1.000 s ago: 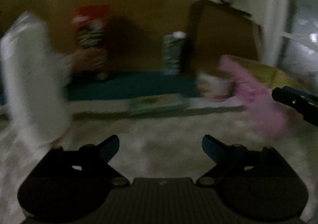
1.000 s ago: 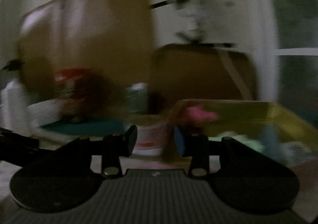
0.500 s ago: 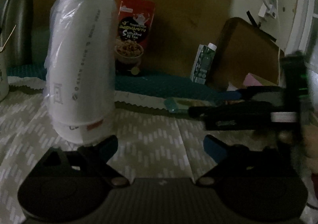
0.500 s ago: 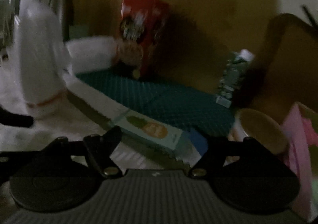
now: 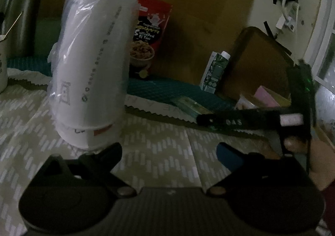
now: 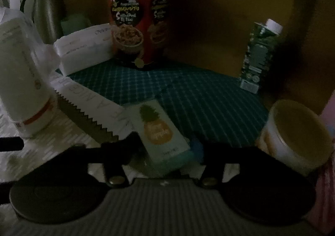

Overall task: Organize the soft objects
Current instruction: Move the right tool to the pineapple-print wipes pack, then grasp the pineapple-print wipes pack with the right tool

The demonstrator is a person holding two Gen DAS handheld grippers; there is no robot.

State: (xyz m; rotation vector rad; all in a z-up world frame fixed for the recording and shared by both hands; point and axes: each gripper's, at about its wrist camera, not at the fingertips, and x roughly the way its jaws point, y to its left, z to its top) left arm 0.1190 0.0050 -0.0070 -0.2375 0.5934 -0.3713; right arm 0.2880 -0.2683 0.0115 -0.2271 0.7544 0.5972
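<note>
Right gripper (image 6: 167,148) has its two fingers on each side of the pineapple pack (image 6: 160,135), a small soft pack with a pineapple picture. Its jaws have just been closing with the pack between them. The picture is too dark to show if the pads press on the pack yet. The pack lies flat at the near edge of the teal mat (image 6: 188,93).

Left gripper (image 5: 167,152) has its jaws wide apart, and they have just been opening. Nothing is between them. Only the patterned cloth (image 5: 157,152) lies under them.

On the teal mat, at the back, stands the red cereal box (image 6: 136,22). Beside the box, to the left, lies a white soft pack (image 6: 83,49). A green carton (image 6: 259,56) with a white cap stands upright at the mat's far right side. A paper cup (image 6: 297,133) lies tipped on its side off the mat's right edge. Left of the mat stands a tall stack of white cups in a plastic bag (image 5: 92,68), upright on the patterned cloth. A metal jug (image 6: 48,9) stands behind that.
</note>
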